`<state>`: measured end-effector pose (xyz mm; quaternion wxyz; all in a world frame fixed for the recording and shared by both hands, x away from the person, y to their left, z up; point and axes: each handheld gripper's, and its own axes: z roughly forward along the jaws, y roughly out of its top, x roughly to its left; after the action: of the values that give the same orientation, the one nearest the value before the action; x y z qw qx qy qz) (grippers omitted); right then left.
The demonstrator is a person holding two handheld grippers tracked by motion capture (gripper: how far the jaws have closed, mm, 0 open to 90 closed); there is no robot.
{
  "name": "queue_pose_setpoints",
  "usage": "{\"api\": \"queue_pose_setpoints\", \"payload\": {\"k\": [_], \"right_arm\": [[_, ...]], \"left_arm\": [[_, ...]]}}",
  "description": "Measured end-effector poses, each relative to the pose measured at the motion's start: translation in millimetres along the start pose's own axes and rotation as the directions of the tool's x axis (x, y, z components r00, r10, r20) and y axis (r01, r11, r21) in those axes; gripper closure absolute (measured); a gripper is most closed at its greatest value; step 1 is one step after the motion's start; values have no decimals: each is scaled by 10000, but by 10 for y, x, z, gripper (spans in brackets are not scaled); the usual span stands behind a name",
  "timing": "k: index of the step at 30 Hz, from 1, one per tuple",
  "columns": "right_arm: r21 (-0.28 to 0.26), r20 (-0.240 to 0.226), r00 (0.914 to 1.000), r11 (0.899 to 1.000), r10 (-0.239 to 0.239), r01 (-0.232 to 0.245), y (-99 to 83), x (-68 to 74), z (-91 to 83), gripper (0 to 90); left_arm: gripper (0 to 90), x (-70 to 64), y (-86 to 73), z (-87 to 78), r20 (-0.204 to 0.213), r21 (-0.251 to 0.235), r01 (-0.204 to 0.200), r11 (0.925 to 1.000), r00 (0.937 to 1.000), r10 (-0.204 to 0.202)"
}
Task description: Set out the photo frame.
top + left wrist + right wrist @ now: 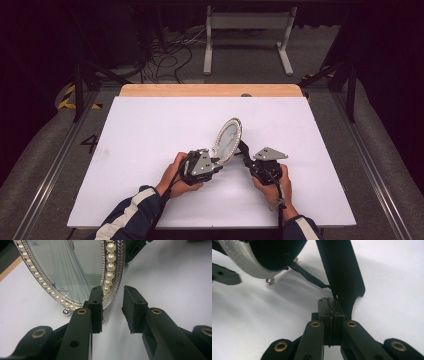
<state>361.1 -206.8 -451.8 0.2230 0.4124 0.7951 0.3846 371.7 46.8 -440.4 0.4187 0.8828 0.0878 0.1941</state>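
An oval pearl-rimmed picture frame (227, 139) is stood tilted near the middle of the white table (140, 150), propped on its black back stand (342, 270). The left gripper (112, 308) is held spread, its jaws set either side of the frame's lower rim. The right gripper (331, 305) is pressed together just beside the stand; whether anything is pinched cannot be told

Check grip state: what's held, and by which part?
The right gripper is shut on the black back stand of the pearl-rimmed oval frame, at the stand's lower edge. The left gripper is open, jaws astride the frame's rim.
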Motion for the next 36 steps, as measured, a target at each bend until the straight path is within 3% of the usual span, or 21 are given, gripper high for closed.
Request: {"api": "queue_pose_setpoints", "payload": {"k": [5, 8, 14, 21, 28, 32, 34, 36], "right_arm": [[-41, 80, 9999, 10000, 62, -61, 9, -36, 14, 900], [-99, 92, 9999, 9999, 68, -67, 7, -64, 9, 900], [-82, 194, 9998, 9999, 67, -65, 2, -87, 18, 900], [-131, 236, 9997, 9999, 83, -80, 4, -119, 19, 900], [-178, 262, 9995, 9997, 176, -172, 11, -140, -2, 900], [-452, -236, 9997, 9990, 36, -47, 28, -56, -63, 857], [-510, -482, 9988, 9987, -75, 50, 39, -10, -74, 834], [-535, -881, 9956, 9982, -312, 265, 60, 72, -77, 788]], "left_arm": [[683, 24, 0, -52, -9, -75, -47, 10000, 10000, 47], [649, 77, 17, -151, -303, -251, -53, 9997, 9995, 46], [627, 183, -42, -350, -453, -594, 437, 9973, 9979, -464], [589, 185, -141, -519, -319, -730, 852, 9937, 9956, -877], [510, 172, -331, -648, -514, -534, 1258, 9906, 9904, -1285], [422, 192, -502, -699, -700, -337, 1887, 9815, 9792, -1907], [396, 192, -533, -708, -789, -248, 1938, 9807, 9776, -1952], [386, 193, -586, -740, -1185, -122, 1989, 9799, 9728, -1989]]}}
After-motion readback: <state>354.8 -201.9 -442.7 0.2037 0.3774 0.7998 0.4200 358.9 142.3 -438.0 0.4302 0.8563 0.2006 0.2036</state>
